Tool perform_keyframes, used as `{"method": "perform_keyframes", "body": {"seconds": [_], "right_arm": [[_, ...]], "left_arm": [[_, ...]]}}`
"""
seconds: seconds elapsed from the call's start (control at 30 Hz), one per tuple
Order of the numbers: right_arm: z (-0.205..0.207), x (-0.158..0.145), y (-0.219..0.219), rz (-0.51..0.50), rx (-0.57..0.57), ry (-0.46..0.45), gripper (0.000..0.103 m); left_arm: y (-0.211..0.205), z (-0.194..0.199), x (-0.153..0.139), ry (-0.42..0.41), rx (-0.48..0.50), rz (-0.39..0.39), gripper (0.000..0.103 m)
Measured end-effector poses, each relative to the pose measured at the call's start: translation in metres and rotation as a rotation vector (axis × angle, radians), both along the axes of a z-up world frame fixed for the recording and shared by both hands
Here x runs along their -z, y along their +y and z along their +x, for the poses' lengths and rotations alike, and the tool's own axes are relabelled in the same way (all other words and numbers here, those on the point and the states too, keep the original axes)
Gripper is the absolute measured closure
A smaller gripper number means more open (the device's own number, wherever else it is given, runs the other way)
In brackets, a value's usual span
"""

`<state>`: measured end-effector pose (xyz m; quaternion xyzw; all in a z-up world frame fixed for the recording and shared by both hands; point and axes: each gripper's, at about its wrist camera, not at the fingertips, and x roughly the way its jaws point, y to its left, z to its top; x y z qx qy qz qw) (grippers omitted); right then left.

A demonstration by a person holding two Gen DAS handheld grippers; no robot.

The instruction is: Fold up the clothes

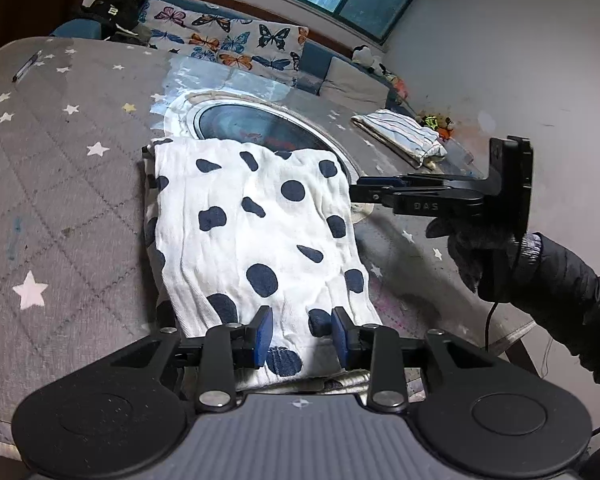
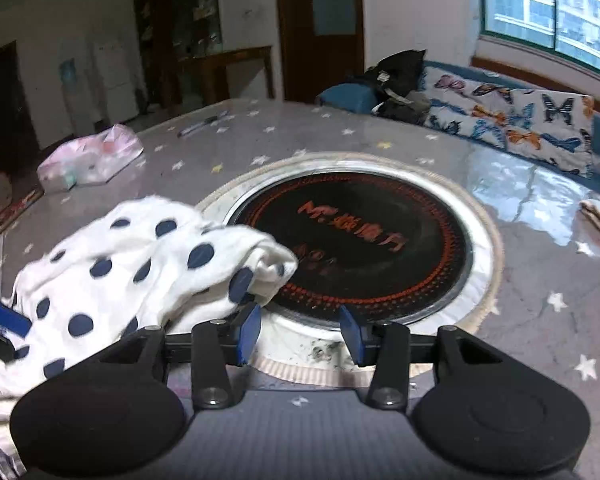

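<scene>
A white cloth with dark blue dots point(image 1: 256, 232) lies folded lengthwise on the grey star-patterned table point(image 1: 60, 168). Its far end overlaps the rim of a round black hob. My left gripper point(image 1: 301, 336) is at the cloth's near end, and its blue pads are shut on a bunch of the fabric. My right gripper point(image 1: 356, 192) comes in from the right, tips at the cloth's far right edge. In the right wrist view that gripper point(image 2: 300, 332) is open with nothing between its pads. The cloth's corner point(image 2: 260, 272) rests just beside its left pad point(image 2: 250, 328).
A round black hob with red lettering point(image 2: 360, 240) is set in the table's middle. A folded striped cloth point(image 1: 400, 136) lies at the far right, a pink tissue pack point(image 2: 92, 158) and a pen point(image 2: 204, 122) at the far side. A butterfly-print sofa point(image 1: 228, 40) stands beyond.
</scene>
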<state>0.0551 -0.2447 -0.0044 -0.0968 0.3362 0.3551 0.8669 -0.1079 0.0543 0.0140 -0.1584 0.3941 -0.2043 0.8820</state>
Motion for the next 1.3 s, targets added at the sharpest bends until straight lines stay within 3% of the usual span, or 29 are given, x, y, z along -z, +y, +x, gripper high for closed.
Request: {"method": "perform_keyframes", "body": {"seconds": [0.13, 0.23, 0.53, 0.67, 0.87, 1.13, 1.3], "right_arm": [[-0.007, 0.001, 0.002, 0.043, -0.059, 0.003, 0.058], [-0.012, -0.006, 0.0, 0.087, -0.078, -0.019, 0.05], [-0.019, -0.02, 0.012, 0.135, -0.128, -0.08, 0.048], [-0.014, -0.019, 0.011, 0.172, -0.103, -0.075, 0.044], [-0.007, -0.003, 0.004, 0.139, -0.078, -0.018, 0.044], [0.008, 0.007, 0.014, 0.11, -0.069, -0.04, 0.043], [0.031, 0.008, 0.013, 0.13, -0.005, -0.065, 0.045]], "left_arm": [[-0.004, 0.002, -0.001, 0.011, -0.003, 0.021, 0.067], [-0.007, 0.004, 0.0, 0.018, -0.001, 0.034, 0.066], [-0.012, 0.006, 0.0, 0.032, -0.004, 0.057, 0.064], [-0.013, 0.006, -0.001, 0.034, -0.004, 0.064, 0.063], [-0.013, 0.005, -0.002, 0.037, -0.005, 0.066, 0.063], [-0.013, 0.006, -0.001, 0.037, -0.004, 0.066, 0.063], [-0.015, 0.005, 0.001, 0.033, 0.004, 0.082, 0.063]]}}
